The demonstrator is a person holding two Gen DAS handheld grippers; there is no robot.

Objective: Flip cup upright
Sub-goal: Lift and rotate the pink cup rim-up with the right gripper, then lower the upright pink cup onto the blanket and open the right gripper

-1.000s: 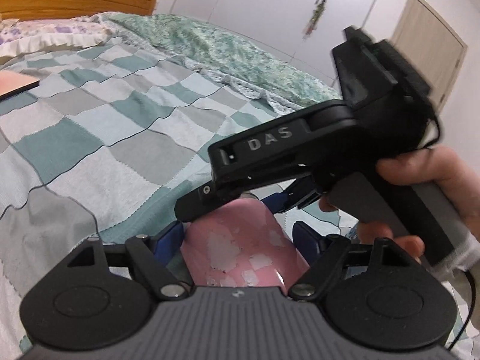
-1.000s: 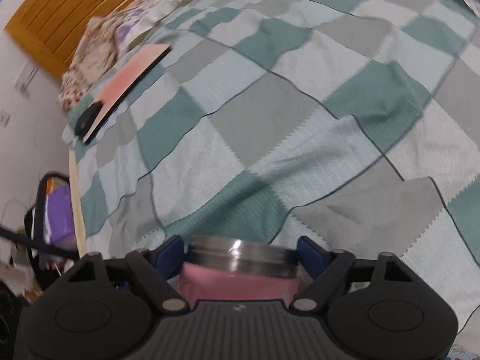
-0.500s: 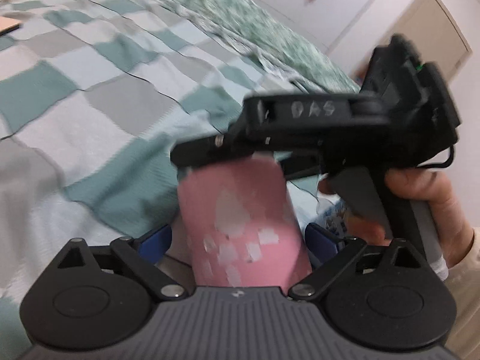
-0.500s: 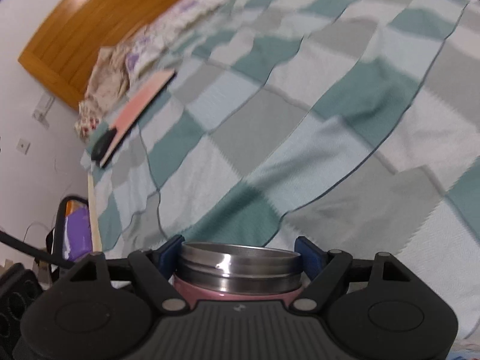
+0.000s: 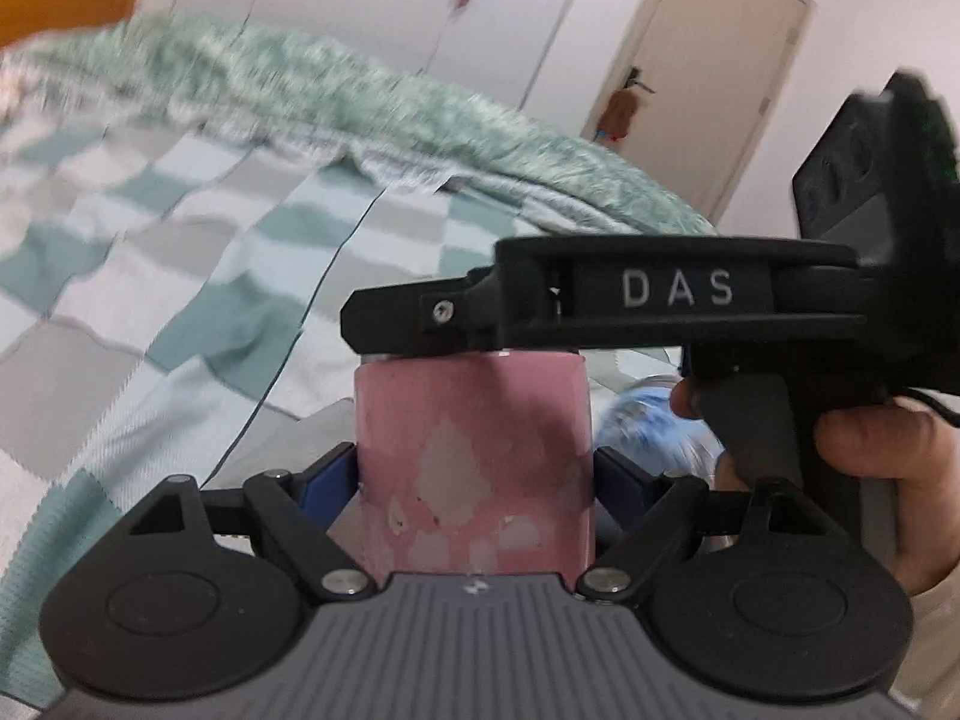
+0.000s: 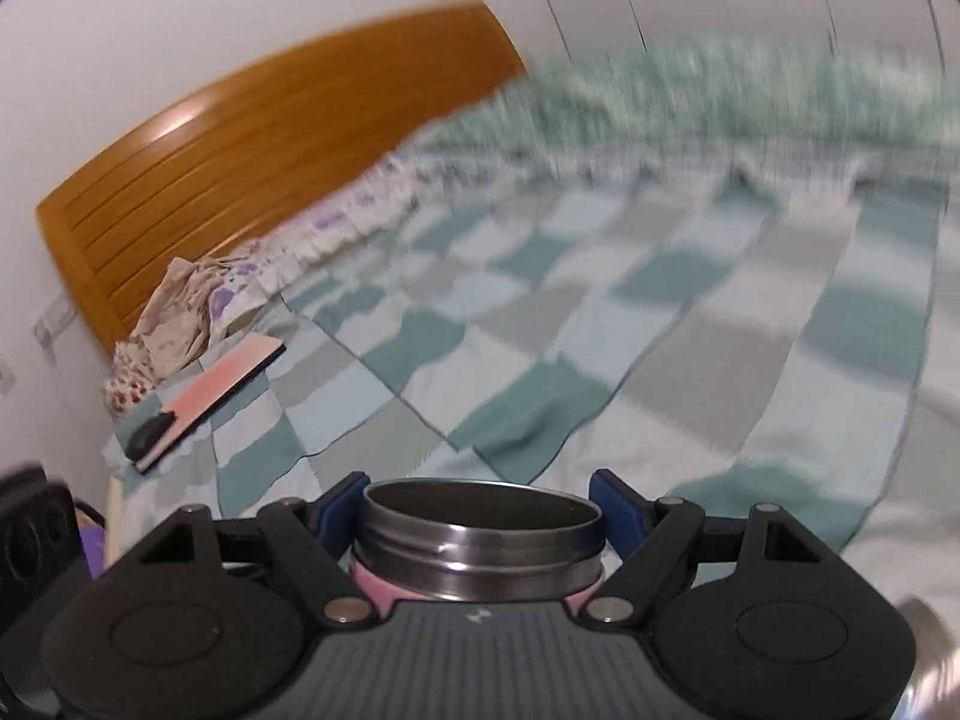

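Observation:
A pink cup (image 5: 474,468) with worn white patches stands upright between the blue pads of my left gripper (image 5: 477,474), which is shut on its lower body. My right gripper (image 6: 480,516) is shut on the cup's steel threaded rim (image 6: 480,534), open mouth facing up. In the left wrist view the right gripper's black body (image 5: 660,300) lies level across the cup's top, held by a hand (image 5: 870,456). The cup's base is hidden behind the left gripper.
A checked teal, grey and white blanket (image 6: 600,324) covers the bed. A green floral quilt (image 5: 360,114) lies along the far side. A pink flat item (image 6: 210,387) lies near the wooden headboard (image 6: 252,138). A door (image 5: 714,78) stands at the back right.
The cup has swung from tilted to upright with both grippers on it. The right gripper has turned level, and its view has risen from the blanket to the headboard and wall.

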